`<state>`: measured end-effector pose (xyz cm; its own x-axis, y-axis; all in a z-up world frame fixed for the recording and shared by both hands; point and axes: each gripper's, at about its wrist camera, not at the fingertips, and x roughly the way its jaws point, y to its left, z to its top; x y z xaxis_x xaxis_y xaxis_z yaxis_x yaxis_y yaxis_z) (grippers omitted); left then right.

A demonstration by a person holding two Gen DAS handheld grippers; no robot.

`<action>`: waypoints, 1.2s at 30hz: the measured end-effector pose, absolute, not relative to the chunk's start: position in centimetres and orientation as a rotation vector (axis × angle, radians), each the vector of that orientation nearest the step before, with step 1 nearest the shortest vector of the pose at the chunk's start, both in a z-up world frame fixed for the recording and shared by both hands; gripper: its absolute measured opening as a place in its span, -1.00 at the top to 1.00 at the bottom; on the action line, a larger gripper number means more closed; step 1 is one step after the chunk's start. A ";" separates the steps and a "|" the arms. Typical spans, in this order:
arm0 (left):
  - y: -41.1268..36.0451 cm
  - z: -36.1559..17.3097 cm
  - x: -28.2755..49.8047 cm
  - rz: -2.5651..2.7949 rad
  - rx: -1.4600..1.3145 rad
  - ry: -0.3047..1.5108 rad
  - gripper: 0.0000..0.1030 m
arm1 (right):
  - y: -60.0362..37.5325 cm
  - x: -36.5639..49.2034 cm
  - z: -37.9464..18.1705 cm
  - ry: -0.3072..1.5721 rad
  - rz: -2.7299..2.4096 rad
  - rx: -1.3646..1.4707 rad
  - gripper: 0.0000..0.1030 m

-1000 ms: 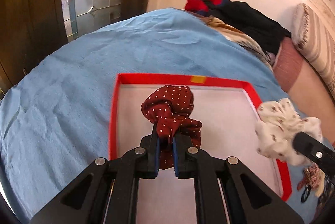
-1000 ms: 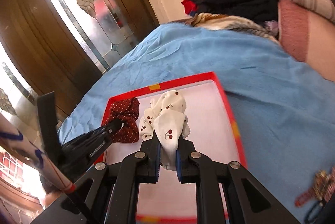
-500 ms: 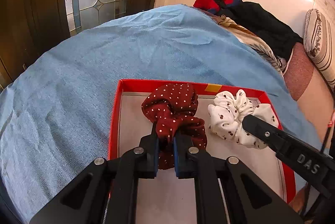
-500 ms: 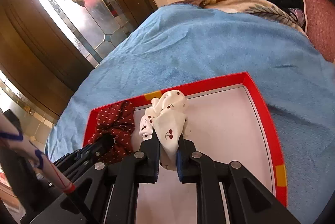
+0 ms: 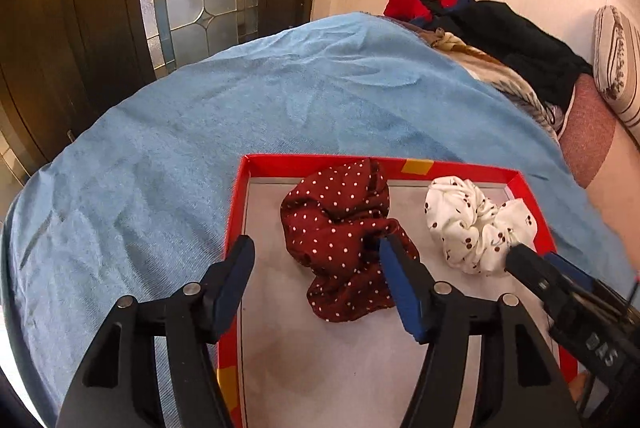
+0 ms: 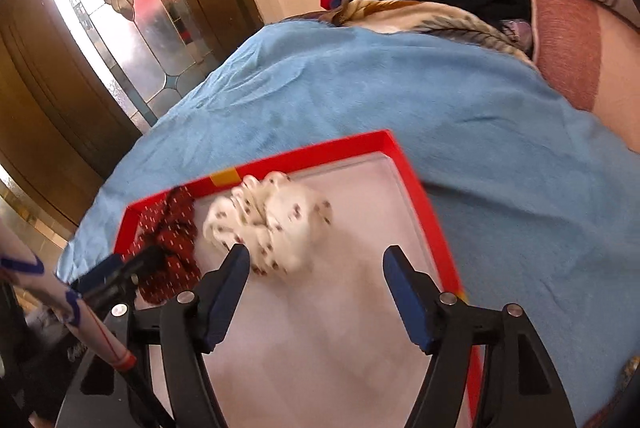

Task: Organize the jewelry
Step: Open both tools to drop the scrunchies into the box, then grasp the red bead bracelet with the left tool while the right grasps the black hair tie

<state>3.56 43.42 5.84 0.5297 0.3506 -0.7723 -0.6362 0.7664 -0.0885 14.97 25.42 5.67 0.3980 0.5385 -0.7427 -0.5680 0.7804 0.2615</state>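
**Two scrunchies released in a red tray**

Maroon dotted scrunchie (image 5: 340,236) and white cherry-print scrunchie (image 5: 476,224) lie side by side near the red tray's (image 5: 234,212) far rim. Left gripper (image 5: 316,252) and right gripper (image 6: 316,264) jaws are opening, gripping nothing. The tray rests on a blue blanket (image 5: 200,132).

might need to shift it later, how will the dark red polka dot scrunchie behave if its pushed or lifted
The dark red scrunchie lies crumpled in loose folds in the red tray, so it would likely flop and sag if lifted. It is gathered fabric, so probably light and not fragile. Pushed, it would likely bunch or drag, not roll.
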 end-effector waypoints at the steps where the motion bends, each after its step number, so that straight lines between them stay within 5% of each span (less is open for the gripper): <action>1: 43.2 6.0 3.4 0.606 -0.368 0.824 -0.24 | 24.7 14.5 5.8 0.919 0.685 -0.041 -0.43; 14: 35.6 7.9 -1.3 0.417 -0.267 0.843 -0.24 | 14.1 5.0 5.7 0.940 0.604 0.083 -0.43; 22: 29.5 13.6 -6.4 0.327 -0.286 0.662 -0.31 | 4.4 -0.5 11.8 0.800 0.616 0.237 -0.43; 36: 7.2 17.9 -9.8 -0.083 -0.124 0.673 -0.32 | -20.8 -7.4 13.3 0.651 0.273 0.356 -0.47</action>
<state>-9.80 7.21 17.86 0.7790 -0.1162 -0.6161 0.0361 0.9894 -0.1409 -7.45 -20.75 13.33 0.7638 0.3555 -0.5388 -0.1355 0.9044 0.4046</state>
